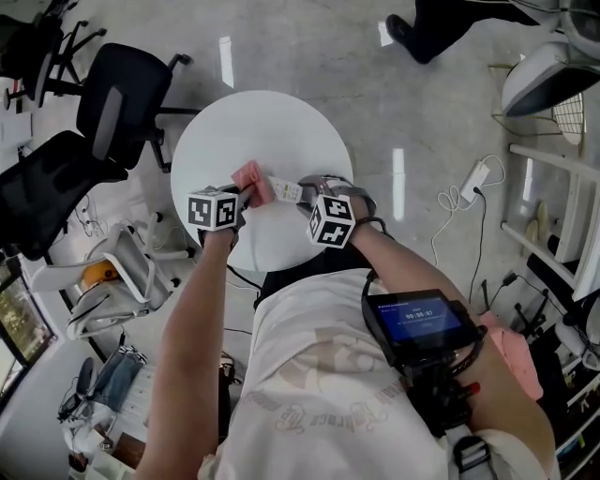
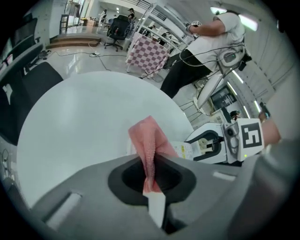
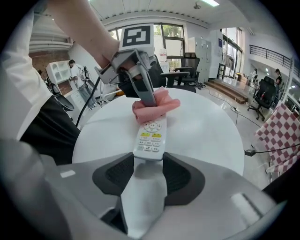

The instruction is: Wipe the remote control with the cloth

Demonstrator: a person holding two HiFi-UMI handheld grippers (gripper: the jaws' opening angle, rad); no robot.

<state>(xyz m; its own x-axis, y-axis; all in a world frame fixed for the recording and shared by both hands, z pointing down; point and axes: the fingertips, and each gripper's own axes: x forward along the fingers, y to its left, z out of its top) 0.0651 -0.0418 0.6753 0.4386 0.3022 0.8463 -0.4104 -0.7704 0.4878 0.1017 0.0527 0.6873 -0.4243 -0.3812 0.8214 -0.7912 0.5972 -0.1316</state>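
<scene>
A white remote control (image 3: 150, 139) with yellow and white buttons juts out over the round white table (image 3: 206, 131), its near end clamped between the jaws of my right gripper (image 3: 149, 165). A pink cloth (image 3: 154, 108) lies bunched on the remote's far end, pinched by my left gripper (image 3: 140, 93). In the left gripper view the cloth (image 2: 149, 150) runs up between the shut jaws of the left gripper (image 2: 151, 180), with the remote (image 2: 185, 151) just behind it. From the head view, cloth (image 1: 253, 183) and remote (image 1: 284, 189) sit between the left gripper (image 1: 246, 195) and right gripper (image 1: 302, 199).
Black office chairs (image 1: 122, 98) stand left of the table (image 1: 253, 122). A white power strip with cable (image 1: 473, 180) lies on the floor to the right, near white shelving (image 1: 553, 178). Another person's legs (image 1: 441, 23) are at the top.
</scene>
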